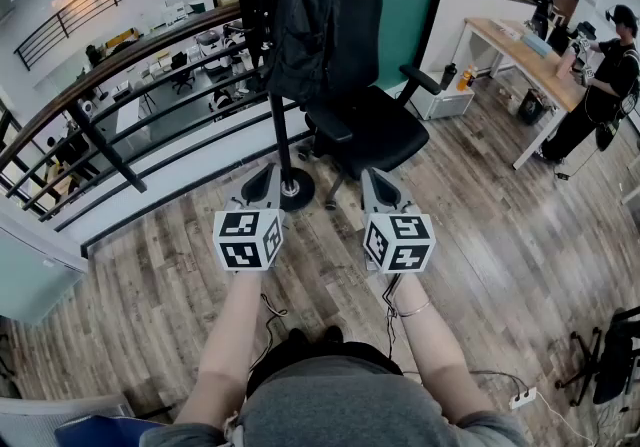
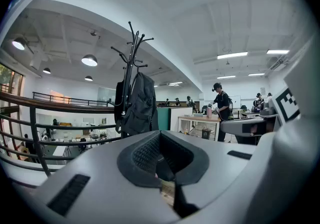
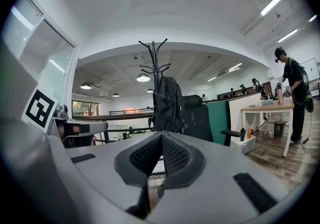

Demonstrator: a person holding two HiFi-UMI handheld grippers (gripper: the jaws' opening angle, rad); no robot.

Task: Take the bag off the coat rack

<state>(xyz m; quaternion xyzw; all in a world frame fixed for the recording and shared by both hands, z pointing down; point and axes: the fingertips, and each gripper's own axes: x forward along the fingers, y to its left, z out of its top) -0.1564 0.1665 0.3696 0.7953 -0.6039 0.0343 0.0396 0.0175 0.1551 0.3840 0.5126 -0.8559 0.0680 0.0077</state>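
A black backpack (image 1: 300,20) hangs high on a black coat rack (image 1: 282,140) whose round base (image 1: 292,190) stands on the wood floor by the railing. The left gripper view shows the bag (image 2: 139,105) on the rack's hooks (image 2: 134,47); in the right gripper view the bag (image 3: 168,105) hangs ahead. My left gripper (image 1: 266,185) and right gripper (image 1: 377,187) are held side by side in front of the rack's base, both shut and empty, well short of the bag.
A black office chair (image 1: 372,105) stands right behind the rack. A dark curved railing (image 1: 120,150) runs along the left over a drop. A wooden desk (image 1: 525,60) with a person (image 1: 600,85) stands far right. A power strip (image 1: 522,398) and cables lie near my feet.
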